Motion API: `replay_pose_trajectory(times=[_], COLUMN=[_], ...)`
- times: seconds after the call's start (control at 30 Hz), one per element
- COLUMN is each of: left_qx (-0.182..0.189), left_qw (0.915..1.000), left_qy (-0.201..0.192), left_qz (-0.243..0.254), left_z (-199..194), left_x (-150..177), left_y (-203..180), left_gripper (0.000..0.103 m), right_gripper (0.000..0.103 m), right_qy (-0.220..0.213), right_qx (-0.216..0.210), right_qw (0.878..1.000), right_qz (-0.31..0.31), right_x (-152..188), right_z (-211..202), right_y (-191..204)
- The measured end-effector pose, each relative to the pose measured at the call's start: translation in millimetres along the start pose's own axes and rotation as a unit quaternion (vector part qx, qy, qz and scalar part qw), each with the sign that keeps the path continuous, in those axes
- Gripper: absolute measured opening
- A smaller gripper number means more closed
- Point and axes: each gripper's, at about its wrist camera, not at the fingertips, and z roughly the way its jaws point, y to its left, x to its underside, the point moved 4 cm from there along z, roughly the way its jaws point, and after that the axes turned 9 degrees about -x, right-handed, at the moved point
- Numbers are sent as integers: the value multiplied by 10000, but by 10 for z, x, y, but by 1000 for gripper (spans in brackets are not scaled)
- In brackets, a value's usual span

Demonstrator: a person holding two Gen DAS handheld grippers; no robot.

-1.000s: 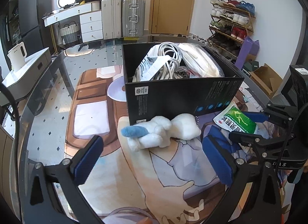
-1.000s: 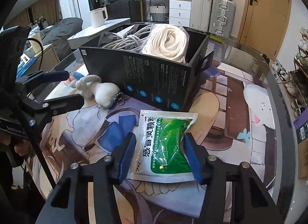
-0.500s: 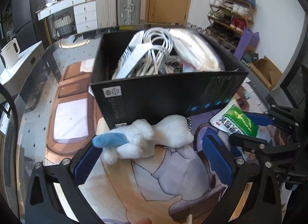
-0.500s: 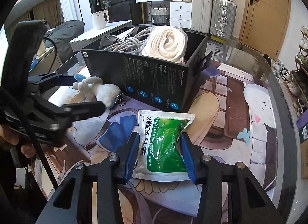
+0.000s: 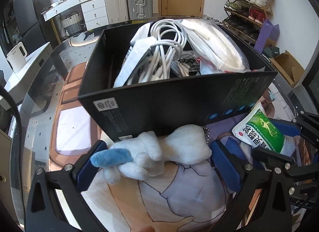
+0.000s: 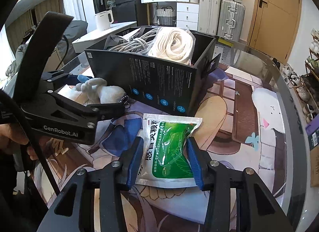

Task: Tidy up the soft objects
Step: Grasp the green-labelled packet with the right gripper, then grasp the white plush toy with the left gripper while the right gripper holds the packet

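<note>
Now mid pick-up, two at once by my read. R gripper (image 6: 164, 160) has just been closing w/ the green sachet (image 6: 169, 150) between its pads; pads now press both long edges, bag puckered at the waist, so clenched on it, sachet flat on the mat (image 6: 229, 112), just in front of the black box (image 6: 159, 84). L gripper (image 5: 157, 164) spread wide around the white plush (image 5: 159, 152), blue pads either side, left pad about touching the plush's blue tip, right pad just beside the body; not gripping yet. Plush lies on the mat against the box's near wall, bead chain trailing toward the sachet. Next, as I judge: L needs to close on the plush body, not the thin tip; R needs a straight lift, then over the box rim & drop. Box looks full: soft bag may perch on top. Count: 1 box, 1 plush, 1 sachet outside, 1 white cable bundle (image 5: 167, 52) and 1 bagged rope coil (image 6: 173, 44) inside, 2 grippers.
</note>
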Motion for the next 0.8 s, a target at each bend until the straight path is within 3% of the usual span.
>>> replay_pose_trajectory(times=[0.13,0.2,0.8], left_qx=[19,73,419], left_qw=[10000,9999,9985], left_qy=[-40,-104,-343], left_qz=[-25,15,124], left_z=[-14,-47,-317], left_x=[15,33,198], left_y=[20,27,68], left_gripper=[98,91,89], right_gripper=[44,40,39], right_qy=[-9,-13,-134], right_qx=[-7,-20,-38], right_qw=[10000,10000,9999], right_qz=[2,-7,-31], right_x=[6,5,-10], right_z=[-1,-8,-86], right_y=[3,4,12])
